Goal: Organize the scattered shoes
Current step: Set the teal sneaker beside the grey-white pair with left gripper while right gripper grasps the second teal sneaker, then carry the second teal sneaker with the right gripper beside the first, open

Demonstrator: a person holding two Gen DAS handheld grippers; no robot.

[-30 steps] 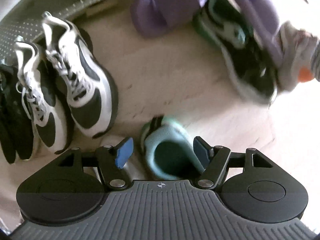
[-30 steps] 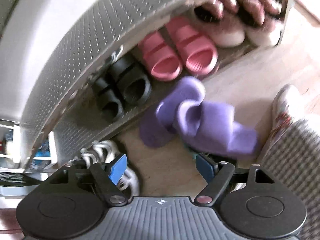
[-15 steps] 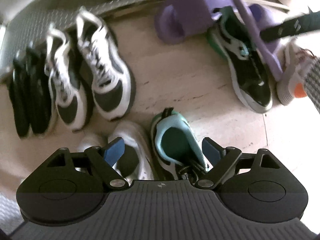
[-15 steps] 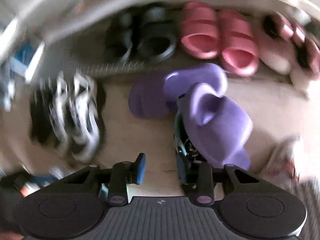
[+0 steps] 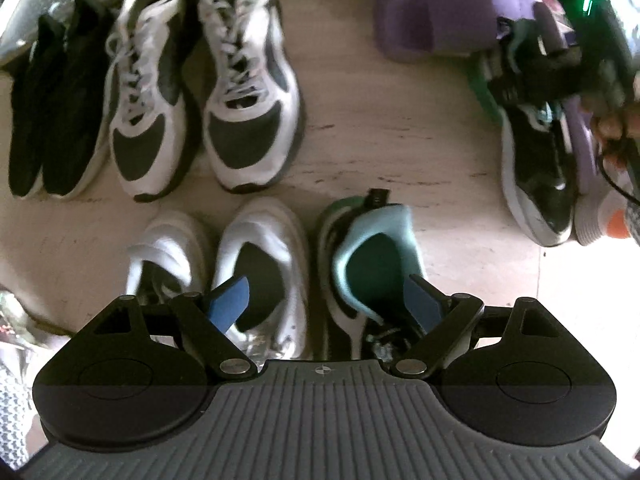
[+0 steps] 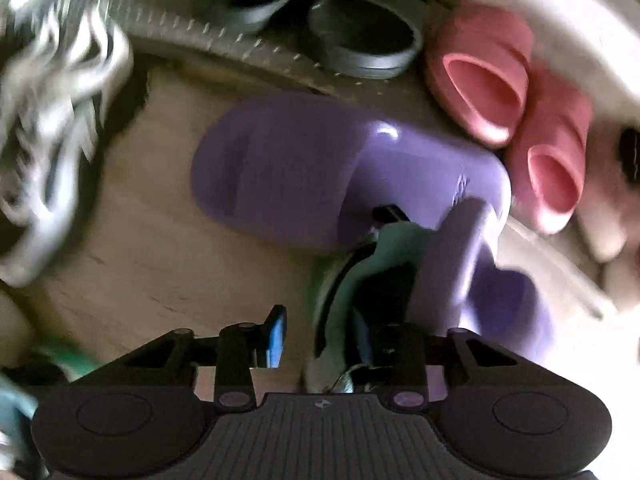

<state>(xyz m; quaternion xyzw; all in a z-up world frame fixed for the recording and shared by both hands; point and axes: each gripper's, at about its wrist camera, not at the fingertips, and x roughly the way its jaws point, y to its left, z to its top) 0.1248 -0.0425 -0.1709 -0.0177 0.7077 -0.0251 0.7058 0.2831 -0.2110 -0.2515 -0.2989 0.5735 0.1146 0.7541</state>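
My left gripper (image 5: 326, 304) points straight down, open, above a black sneaker with a teal lining (image 5: 376, 256) that stands on the floor beside a white pair (image 5: 256, 264). Its pads touch neither. At the right lies the matching sneaker (image 5: 536, 168), partly under a purple slipper. My right gripper (image 6: 320, 338) has come down onto that sneaker (image 6: 376, 280). Its jaws are opening, with the teal collar wall between them and one finger inside the shoe. A second purple slipper (image 6: 300, 176) lies flat just beyond, and the tilted one (image 6: 452, 264) leans over the sneaker.
A black-and-white sneaker pair (image 5: 248, 92) and a black pair (image 5: 44, 112) are lined up at the far left. On the perforated metal rack shelf (image 6: 180, 44) sit dark grey slippers (image 6: 360, 32) and pink slippers (image 6: 484, 80). A hand (image 5: 612, 120) holds the right gripper.
The left gripper opened wider and drew back from the teal-lined sneaker, bringing the white pair into view. The right gripper swung down from the rack to the other sneaker, narrowing then widening its jaws.
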